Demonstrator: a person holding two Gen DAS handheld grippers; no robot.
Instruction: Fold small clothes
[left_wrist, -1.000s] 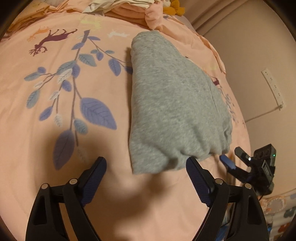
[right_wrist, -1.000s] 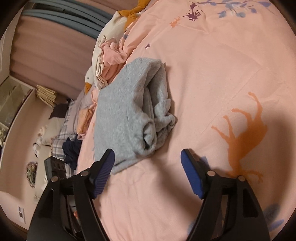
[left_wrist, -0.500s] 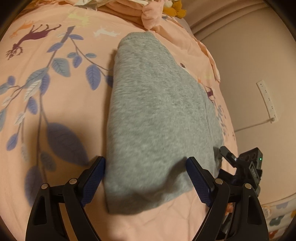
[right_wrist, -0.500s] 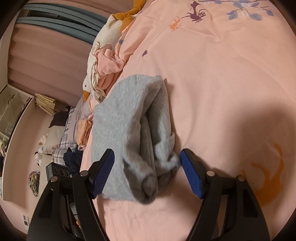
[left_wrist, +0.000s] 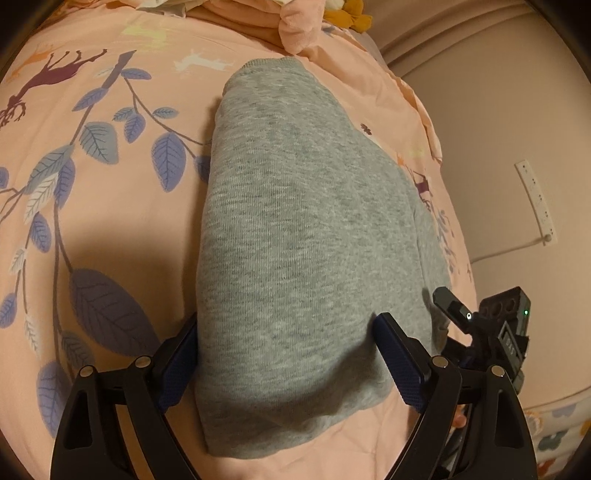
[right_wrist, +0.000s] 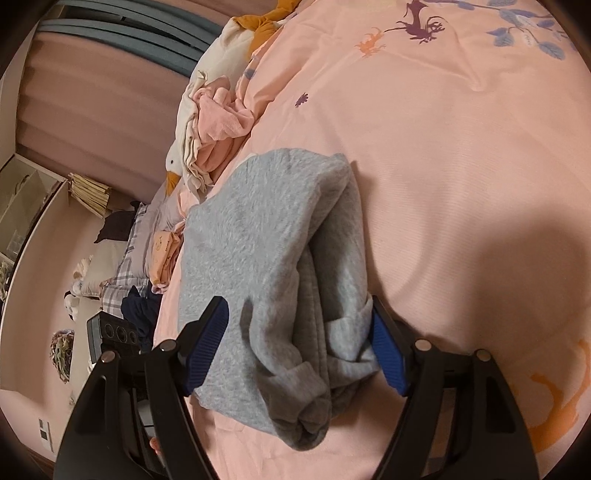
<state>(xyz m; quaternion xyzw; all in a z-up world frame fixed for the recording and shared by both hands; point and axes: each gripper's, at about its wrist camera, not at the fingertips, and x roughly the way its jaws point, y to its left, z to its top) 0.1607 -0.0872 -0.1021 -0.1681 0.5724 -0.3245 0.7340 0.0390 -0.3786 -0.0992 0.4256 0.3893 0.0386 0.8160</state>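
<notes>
Left gripper: jaws spread wide, astride the near end of one folded grey knit garment; the left blue pad sits against the fold's edge, the right pad rests on top of the fabric, no clamping visible. A second ago the garment's near end lay just beyond the fingertips; now it reaches back between them.

Right gripper: jaws apart, straddling the garment's bunched end, where rolled layers and a cuff-like tube show. The right pad touches the cloth; the left pad stands over the flat panel. Earlier this end lay ahead of the fingers; now it lies between them.

The right gripper also appears in the left view, just beside the garment's right edge, with two green lights lit; writing on its body is too small to read.

Garment: one item, lying lengthwise on a pink bedsheet printed with blue leaves and deer.

Beyond: one heap of pink and cream clothes at the bed's far end, one white goose plush toy, one power strip on the wall. No legible labels anywhere.
</notes>
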